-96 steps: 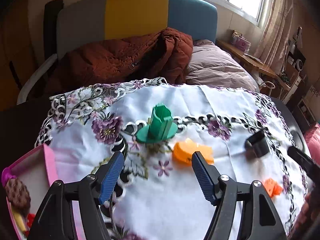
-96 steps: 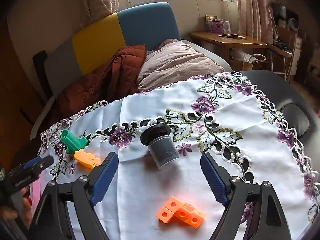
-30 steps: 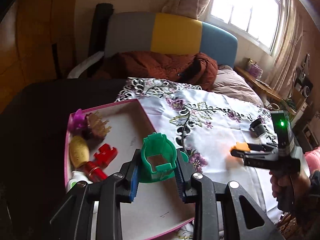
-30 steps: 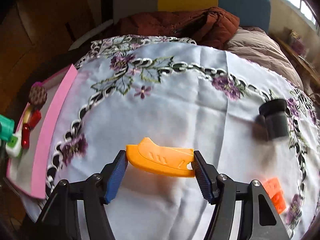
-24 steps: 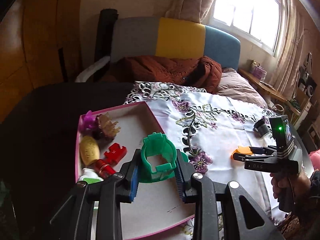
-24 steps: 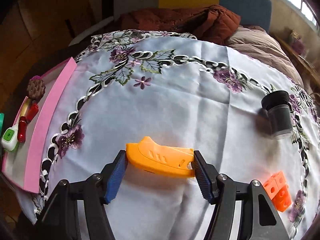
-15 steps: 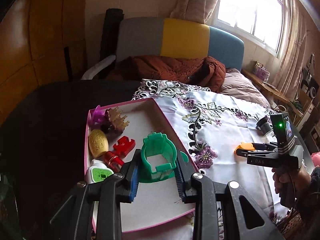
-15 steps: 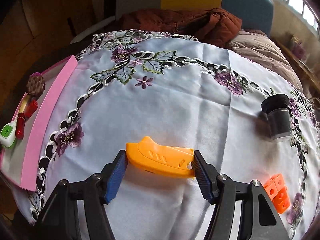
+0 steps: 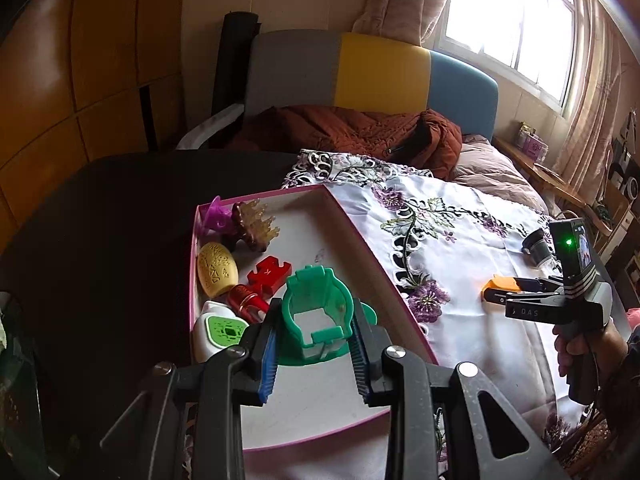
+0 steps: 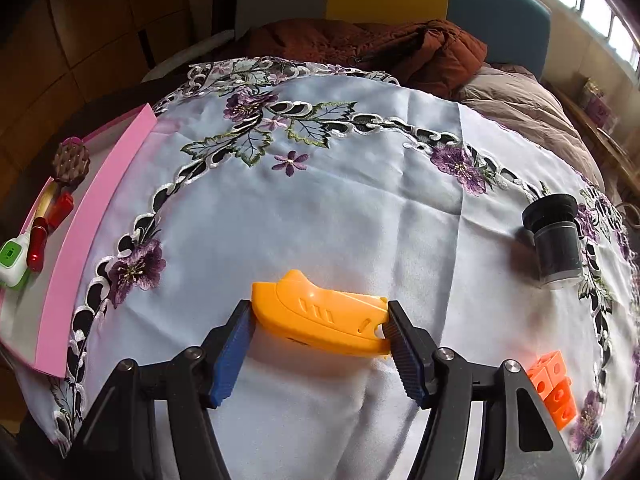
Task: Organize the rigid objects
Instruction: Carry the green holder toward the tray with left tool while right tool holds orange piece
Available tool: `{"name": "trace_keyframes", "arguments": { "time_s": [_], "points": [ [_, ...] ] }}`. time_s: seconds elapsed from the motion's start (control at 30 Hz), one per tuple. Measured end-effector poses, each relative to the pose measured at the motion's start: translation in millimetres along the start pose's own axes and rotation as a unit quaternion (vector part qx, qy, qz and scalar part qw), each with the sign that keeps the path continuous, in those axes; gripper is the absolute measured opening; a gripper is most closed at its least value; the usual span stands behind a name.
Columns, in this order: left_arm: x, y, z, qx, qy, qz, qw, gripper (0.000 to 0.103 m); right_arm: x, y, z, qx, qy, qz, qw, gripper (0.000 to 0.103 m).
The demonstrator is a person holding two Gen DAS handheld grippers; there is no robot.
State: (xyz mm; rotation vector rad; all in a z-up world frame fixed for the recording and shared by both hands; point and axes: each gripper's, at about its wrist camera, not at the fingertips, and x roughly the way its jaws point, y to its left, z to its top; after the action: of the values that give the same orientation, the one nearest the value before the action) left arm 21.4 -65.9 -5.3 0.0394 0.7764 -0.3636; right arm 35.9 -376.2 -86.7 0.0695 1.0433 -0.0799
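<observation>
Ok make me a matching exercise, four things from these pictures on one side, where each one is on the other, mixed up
Things:
1. green piece
2. orange piece
3. black jar
4. yellow egg

Places:
A. lying on the tablecloth, untouched
B. in the pink tray
C. between the left gripper fingers
D. between the right gripper fingers

Pairs: 1-C, 2-D, 3-A, 4-B

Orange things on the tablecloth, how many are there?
2. The orange plastic piece is gripped by the right gripper; the orange cubes lie on the cloth further right. Others may be hidden.
</observation>
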Motion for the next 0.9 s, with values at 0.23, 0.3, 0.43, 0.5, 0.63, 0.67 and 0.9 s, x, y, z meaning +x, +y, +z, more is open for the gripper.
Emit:
{"name": "trace_keyframes", "arguments": {
  "time_s": [0.23,0.3,0.43,0.5,0.63,0.67,0.9],
  "points": [
    [1.1,6.3,-4.1,-0.005,0.007,0.004,1.0,0.03,0.2,-0.4,0.7,0.003,0.001,0.001,1.0,0.066],
    [1.6,11.5,-6.1,-0.013,0.012,0.003,0.9998,0.03,0.2,0.7,1.1,0.001,0.001,0.0,1.0,0.066],
    [0.4,24.8,-11.2,-0.024,0.016,0.013,0.9995,0.03,0.1,2.2,1.5,-0.005,0.001,-0.006,1.0,0.066],
    [-0.2,33.3,-14.2,-0.033,0.019,0.017,0.9991,0.03,-0.1,2.2,1.7,-0.006,0.002,-0.007,1.0,0.066],
    [-1.0,48.0,-15.9,-0.054,0.023,0.015,0.9982,0.03,-0.6,3.0,1.9,-0.009,0.002,-0.007,1.0,0.066],
    [-0.3,51.4,-14.7,-0.061,0.025,0.008,0.9978,0.03,-0.5,3.3,2.0,-0.009,0.002,-0.007,1.0,0.066],
    [17.7,49.0,9.4,-0.077,0.036,-0.049,0.9952,0.03,-1.0,8.9,3.1,-0.018,0.002,-0.005,1.0,0.066]
  ]
}}
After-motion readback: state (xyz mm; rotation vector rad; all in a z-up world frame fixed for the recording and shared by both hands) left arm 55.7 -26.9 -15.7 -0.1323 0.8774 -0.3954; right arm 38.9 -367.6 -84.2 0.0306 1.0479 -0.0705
